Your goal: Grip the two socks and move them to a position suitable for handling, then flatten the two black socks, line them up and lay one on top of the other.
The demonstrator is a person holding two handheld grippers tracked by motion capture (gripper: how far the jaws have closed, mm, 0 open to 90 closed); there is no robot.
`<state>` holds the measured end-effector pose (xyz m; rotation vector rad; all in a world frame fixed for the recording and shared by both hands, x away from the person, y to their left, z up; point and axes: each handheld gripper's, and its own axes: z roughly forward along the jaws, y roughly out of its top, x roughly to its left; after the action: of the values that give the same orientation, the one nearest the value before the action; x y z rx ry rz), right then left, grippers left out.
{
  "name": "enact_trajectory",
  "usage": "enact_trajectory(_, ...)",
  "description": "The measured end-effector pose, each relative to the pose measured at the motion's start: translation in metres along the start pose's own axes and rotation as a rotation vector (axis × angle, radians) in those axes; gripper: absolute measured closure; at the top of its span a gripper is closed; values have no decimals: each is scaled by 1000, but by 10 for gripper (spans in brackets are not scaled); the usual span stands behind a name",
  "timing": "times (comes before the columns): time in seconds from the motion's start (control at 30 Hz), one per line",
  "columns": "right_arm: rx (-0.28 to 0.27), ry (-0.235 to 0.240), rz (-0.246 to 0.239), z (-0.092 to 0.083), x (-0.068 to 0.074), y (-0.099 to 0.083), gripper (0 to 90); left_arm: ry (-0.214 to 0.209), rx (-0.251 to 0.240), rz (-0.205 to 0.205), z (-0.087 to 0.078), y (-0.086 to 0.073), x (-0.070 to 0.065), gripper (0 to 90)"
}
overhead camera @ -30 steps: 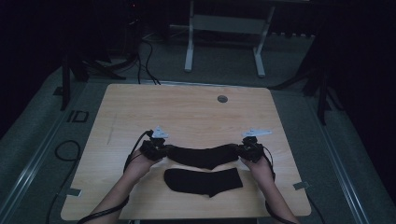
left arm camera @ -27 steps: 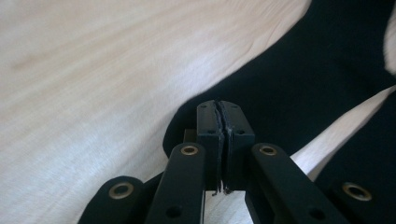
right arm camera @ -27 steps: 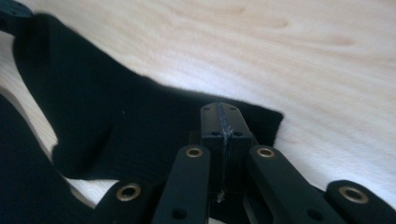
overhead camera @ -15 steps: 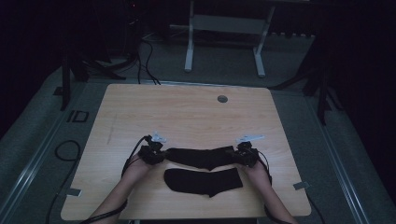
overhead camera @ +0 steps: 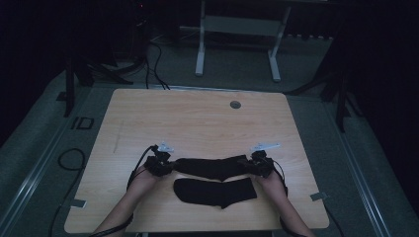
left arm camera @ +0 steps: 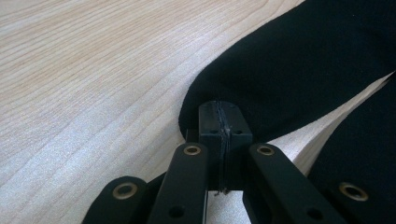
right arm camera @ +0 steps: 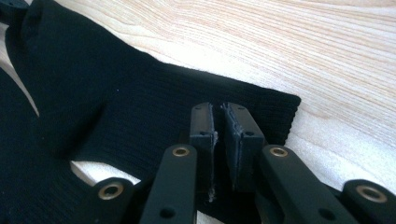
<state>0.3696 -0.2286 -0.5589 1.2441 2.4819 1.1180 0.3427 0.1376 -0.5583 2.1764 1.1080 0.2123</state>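
A black sock (overhead camera: 210, 167) lies stretched across the wooden table (overhead camera: 197, 118), left to right between my two grippers. My left gripper (overhead camera: 165, 165) is shut on its toe end (left arm camera: 299, 60), its jaws (left arm camera: 219, 105) pressed together at the rounded edge. My right gripper (overhead camera: 253, 165) is at the cuff end (right arm camera: 116, 93). Its jaws (right arm camera: 219, 109) have just been opening and now stand slightly apart, with the cuff under the tips and no cloth visibly pinched. A second black sock (overhead camera: 215, 191) lies flat just nearer the person, parallel to the first.
The second sock's edge shows beside each gripper (left arm camera: 369, 140) (right arm camera: 28, 177). A round grommet (overhead camera: 235, 104) sits near the table's far edge. Beyond it stand white desk legs (overhead camera: 200, 44), and a cable (overhead camera: 69, 158) loops on the floor at the left.
Both grippers and the upper sock have shifted a little toward the person. The sock now lies flat, close alongside the lower sock.
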Motion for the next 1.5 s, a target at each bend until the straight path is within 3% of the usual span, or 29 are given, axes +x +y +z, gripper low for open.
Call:
enact_trajectory(0.03,2,9,6,0,0,1,772,-5,-4,-4,-1,0,0,868)
enact_trajectory(0.13,10,16,-3,-3,2,5,695,-29,-33,-19,-5,0,0,696)
enact_trajectory(0.27,-33,35,5,-18,2,11,578,-31,-61,-5,-19,1,-4,467)
enact_trajectory(0.33,-42,35,2,-26,4,12,544,-27,-84,1,-30,0,-9,449)
enact_trajectory(0.37,-49,31,-7,-32,7,11,524,-24,-86,1,-34,-1,-10,393)
enact_trajectory(0.57,-44,3,-34,-50,15,-4,477,-49,-89,0,-51,-16,-22,376)
enact_trajectory(0.8,-5,-45,-47,-59,21,-26,470,-81,-71,-11,-56,-30,-34,403)
enact_trajectory(0.97,-3,-45,-29,-61,25,-38,463,-84,-34,-38,-46,-43,-40,403)
enact_trajectory(1.17,30,-74,-54,-55,33,-44,464,-104,-16,-47,-32,-47,-41,420)
enact_trajectory(1.27,45,-82,-69,-51,36,-46,490,-110,-11,-31,-28,-47,-42,496)
enact_trajectory(1.37,66,-92,-87,-48,40,-47,529,-116,-22,-41,-26,-47,-43,546)
enact_trajectory(1.5,89,-112,-118,-45,46,-50,600,-89,-22,-11,-24,-46,-45,662)
